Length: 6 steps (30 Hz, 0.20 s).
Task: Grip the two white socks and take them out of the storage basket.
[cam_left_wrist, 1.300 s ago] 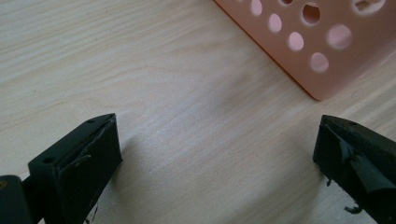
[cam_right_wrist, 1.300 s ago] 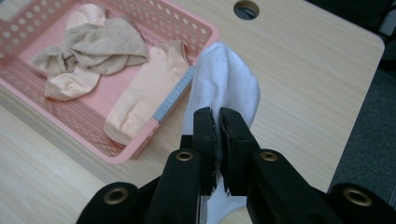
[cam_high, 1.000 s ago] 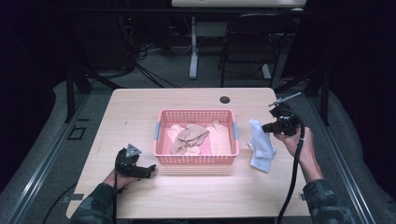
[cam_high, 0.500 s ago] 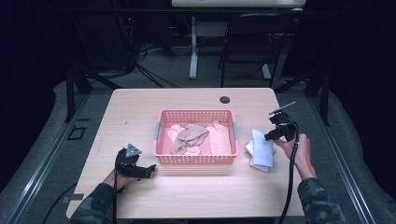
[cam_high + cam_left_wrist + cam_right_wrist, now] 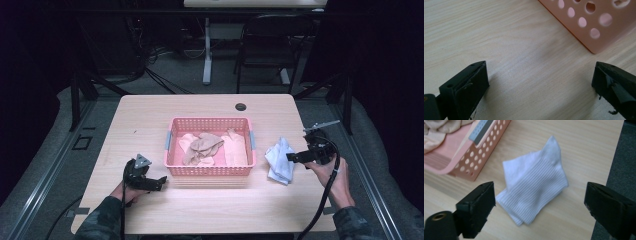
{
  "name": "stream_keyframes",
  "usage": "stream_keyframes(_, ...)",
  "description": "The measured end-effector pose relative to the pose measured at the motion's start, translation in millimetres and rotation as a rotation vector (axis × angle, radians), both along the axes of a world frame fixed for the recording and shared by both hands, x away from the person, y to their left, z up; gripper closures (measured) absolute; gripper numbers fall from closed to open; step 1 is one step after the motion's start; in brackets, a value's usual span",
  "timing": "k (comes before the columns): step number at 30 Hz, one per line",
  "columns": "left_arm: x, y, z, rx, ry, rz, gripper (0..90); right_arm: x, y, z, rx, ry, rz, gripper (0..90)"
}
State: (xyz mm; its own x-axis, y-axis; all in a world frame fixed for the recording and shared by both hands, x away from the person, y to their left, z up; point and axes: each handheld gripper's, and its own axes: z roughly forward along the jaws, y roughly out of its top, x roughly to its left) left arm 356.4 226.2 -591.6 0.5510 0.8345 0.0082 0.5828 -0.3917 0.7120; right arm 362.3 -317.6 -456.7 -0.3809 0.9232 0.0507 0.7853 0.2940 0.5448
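From the high view, a pale wooden desk (image 5: 150, 125) carries a pink perforated basket (image 5: 210, 171) near its middle, with beige and peach cloths (image 5: 202, 146) heaped inside it. A folded white sock (image 5: 280, 160) lies flat on the desk just beside the basket's right end, apart from it. The right gripper (image 5: 290, 157) is held level at the sock's right edge, its tip pointing toward the basket, with the hand (image 5: 337, 177) behind it and a black cable looping down past the desk's near edge. The left gripper (image 5: 161, 183) rests low at the near left, close to the basket's front left corner, in the left hand (image 5: 127, 190).

In the left gripper view, the left gripper (image 5: 539, 82) shows both black jaws standing wide apart over bare wood with nothing between them. The corner of the basket (image 5: 584, 22) sits ahead and to the upper right, clear of the jaws.

In the right gripper view, the right gripper (image 5: 540, 202) has its jaws spread wide, having just been opening. The sock (image 5: 534, 187) lies on the desk ahead of and between them, ribbed and folded double, touched by neither pad. The basket's end (image 5: 474, 157) with its grey handle (image 5: 481, 128) is at the upper left, and the desk's edge runs down the right side.
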Motion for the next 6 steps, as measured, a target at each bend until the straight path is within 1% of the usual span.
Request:
stream_keyframes(1, 0.0, -0.1, 0.0, 0.000, -0.001, 0.001, 0.6, -3.5, 1.1, -2.2, -0.005, 0.006, 0.003, 3.5)
stream_keyframes(2, 0.0, -0.1, 0.0, 0.001, -0.001, 0.001, 0.6, -6.4, 1.1, -4.2, -0.021, 0.013, 0.010, 1.9)
stream_keyframes(3, 0.0, 0.0, 0.0, 0.000, -0.001, 0.000, 0.6, -9.4, 1.4, -6.6, -0.022, 0.021, 0.004, 0.9)
stream_keyframes(4, 0.0, 0.0, -0.1, 0.000, -0.001, 0.000, 0.6, -11.8, 0.8, -8.9, -0.025, 0.041, 0.008, 0.0)
stream_keyframes(6, 0.1, 0.0, -0.1, 0.001, -0.001, -0.001, 0.6, -15.7, -0.7, -14.7, -0.028, 0.057, 0.011, 0.0)
